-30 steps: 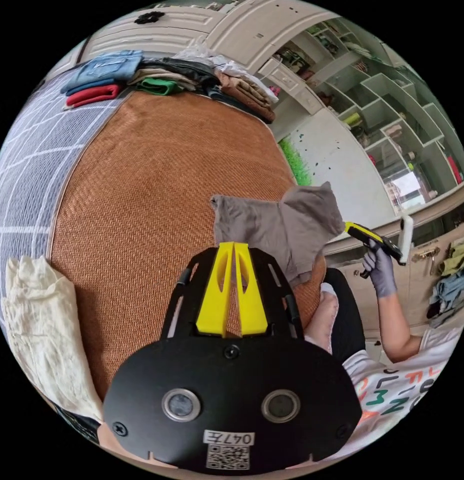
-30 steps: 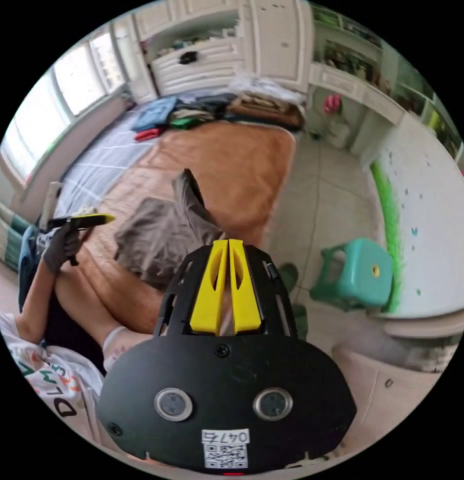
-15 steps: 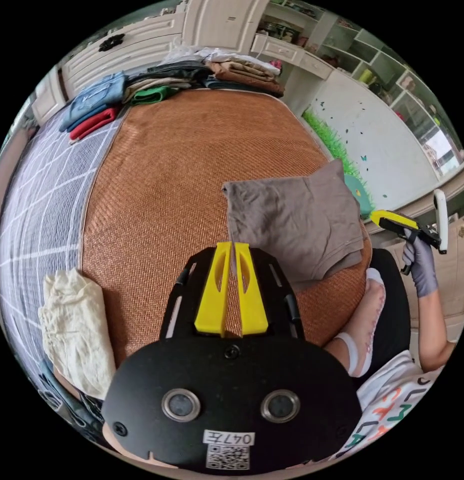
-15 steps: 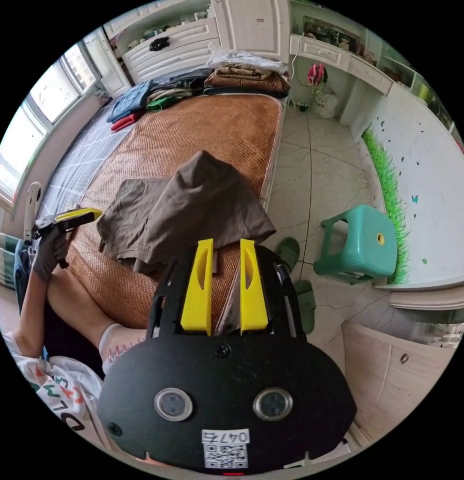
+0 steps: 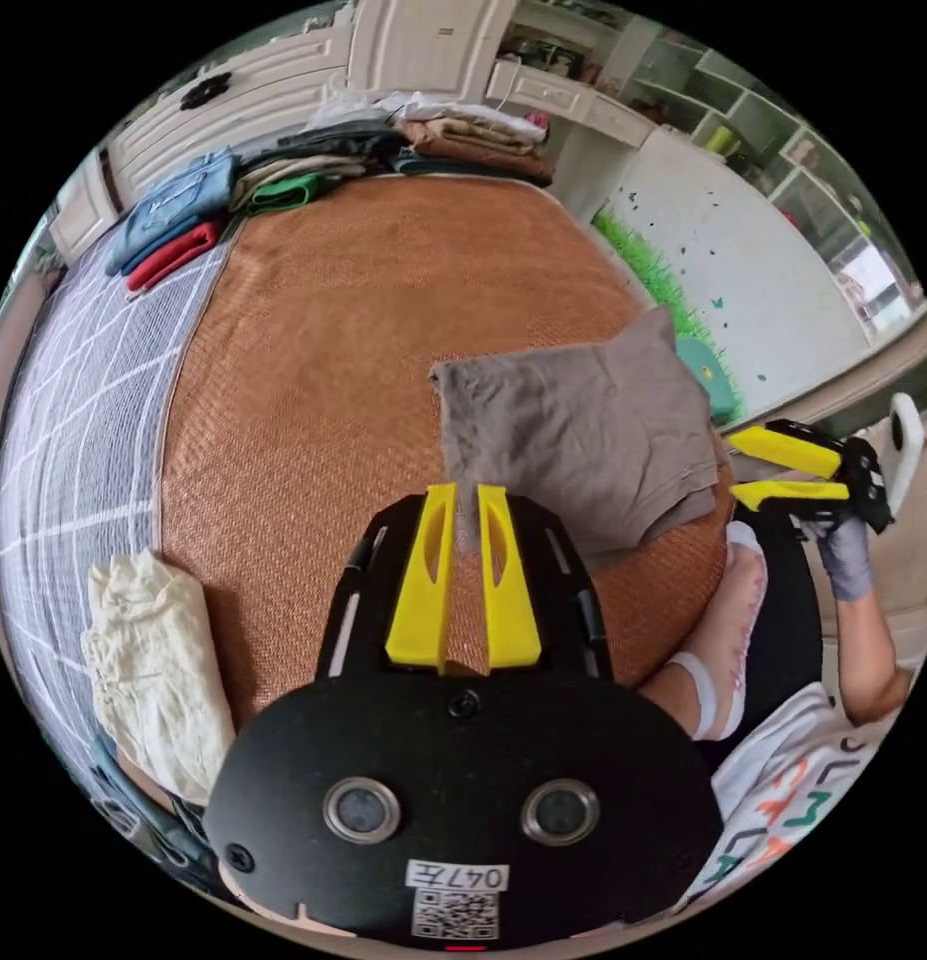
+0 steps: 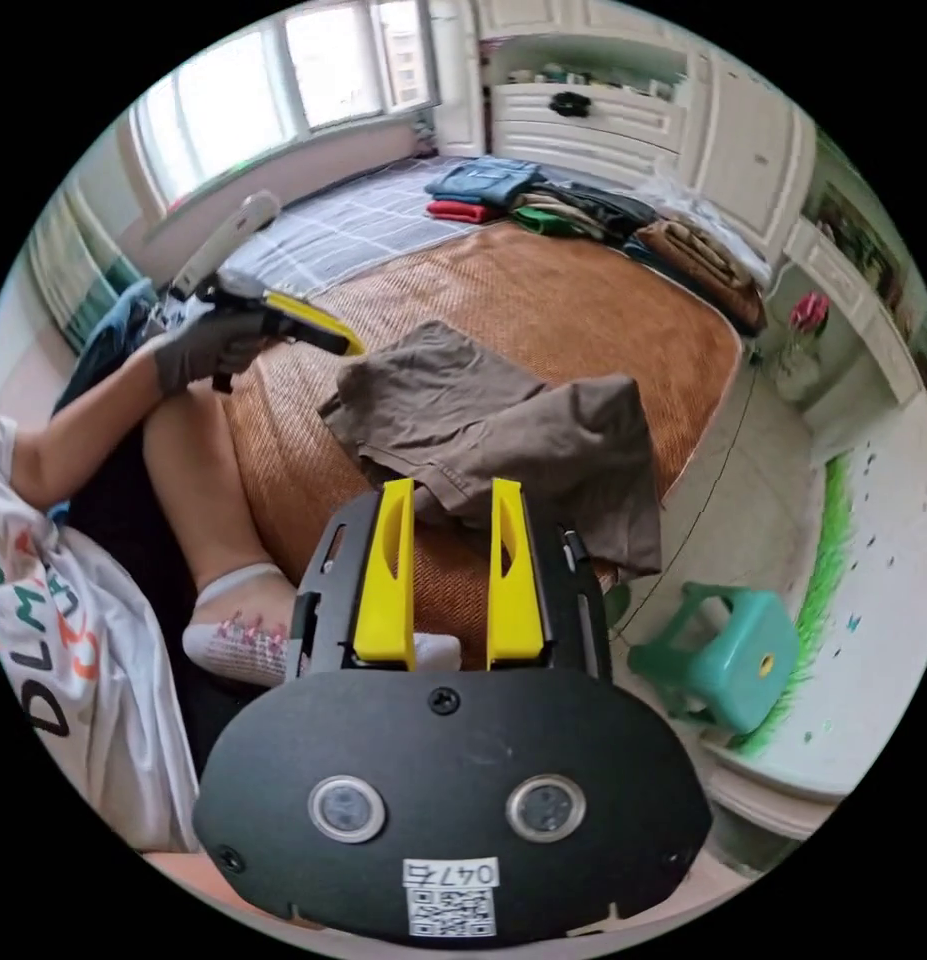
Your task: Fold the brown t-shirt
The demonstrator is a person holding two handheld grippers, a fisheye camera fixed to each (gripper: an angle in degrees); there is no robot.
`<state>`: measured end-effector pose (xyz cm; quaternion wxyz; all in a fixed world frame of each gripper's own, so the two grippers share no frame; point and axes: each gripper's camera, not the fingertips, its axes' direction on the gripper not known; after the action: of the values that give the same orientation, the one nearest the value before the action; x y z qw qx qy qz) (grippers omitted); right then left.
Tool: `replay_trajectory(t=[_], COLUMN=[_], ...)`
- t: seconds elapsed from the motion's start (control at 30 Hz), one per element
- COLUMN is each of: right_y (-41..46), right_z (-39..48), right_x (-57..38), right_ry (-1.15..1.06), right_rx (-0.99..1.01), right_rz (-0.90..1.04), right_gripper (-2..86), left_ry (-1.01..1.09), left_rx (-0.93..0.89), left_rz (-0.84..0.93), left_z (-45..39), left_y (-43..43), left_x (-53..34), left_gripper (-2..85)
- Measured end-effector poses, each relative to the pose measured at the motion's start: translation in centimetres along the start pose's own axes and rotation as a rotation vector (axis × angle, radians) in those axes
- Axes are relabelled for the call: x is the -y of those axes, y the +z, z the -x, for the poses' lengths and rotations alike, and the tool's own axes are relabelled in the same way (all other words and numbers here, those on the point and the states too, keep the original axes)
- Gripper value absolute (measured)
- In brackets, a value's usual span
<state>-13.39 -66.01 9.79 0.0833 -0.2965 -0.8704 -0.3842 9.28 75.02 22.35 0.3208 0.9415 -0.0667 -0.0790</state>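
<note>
The brown t-shirt lies folded in a loose rectangle on the orange woven mat, near the mat's front corner. My left gripper hovers at the shirt's near left corner with its jaws slightly apart, a strip of cloth edge just at their tips. In the right gripper view the shirt lies just beyond my right gripper, whose jaws stand wide open and hold nothing. The right gripper also shows open at the shirt's right edge, and the left gripper, in a gloved hand, shows at its far corner.
Stacks of folded clothes line the far end of the bed. A cream cloth lies at the mat's left, on the grey checked sheet. The person's leg and sock rest beside the mat. A teal stool stands on the floor.
The right gripper opened and let the shirt drop flat onto the mat, then drew back to its hem. The left jaws have parted a little at the shirt's corner.
</note>
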Motion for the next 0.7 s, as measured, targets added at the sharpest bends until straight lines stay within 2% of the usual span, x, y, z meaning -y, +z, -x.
replay_trajectory(t=[0.1,0.2,0.4,0.57,0.7], right_y=[0.8,1.4,2.5,5.3,6.8], right_z=[2.0,3.6,5.4,7.4,6.9], right_x=[0.8,1.8,3.7,5.5,6.5], right_ry=[-0.1,-0.179,-0.175,-0.281,-0.284], right_rx=[-0.073,-0.091,0.077,0.009,-0.043], right_rz=[0.025,0.041,0.04,0.119,0.193], right_gripper=[7.3,6.5,3.1,2.1,-0.6], left_ry=[0.168,0.264,0.259,0.198,0.251], left_rx=[-0.096,-0.123,-0.135,-0.186,-0.251], left_rz=[-0.105,-0.128,-0.034,-0.082,-0.096], left_z=[-3.1,-5.6,-6.4,-5.9,-6.8], left_y=[-2.2,-3.3,-3.1,-4.9,-6.4], left_x=[0.2,0.1,0.9,1.0,0.7], left_gripper=[9.4,10.7,10.4,9.0,8.6])
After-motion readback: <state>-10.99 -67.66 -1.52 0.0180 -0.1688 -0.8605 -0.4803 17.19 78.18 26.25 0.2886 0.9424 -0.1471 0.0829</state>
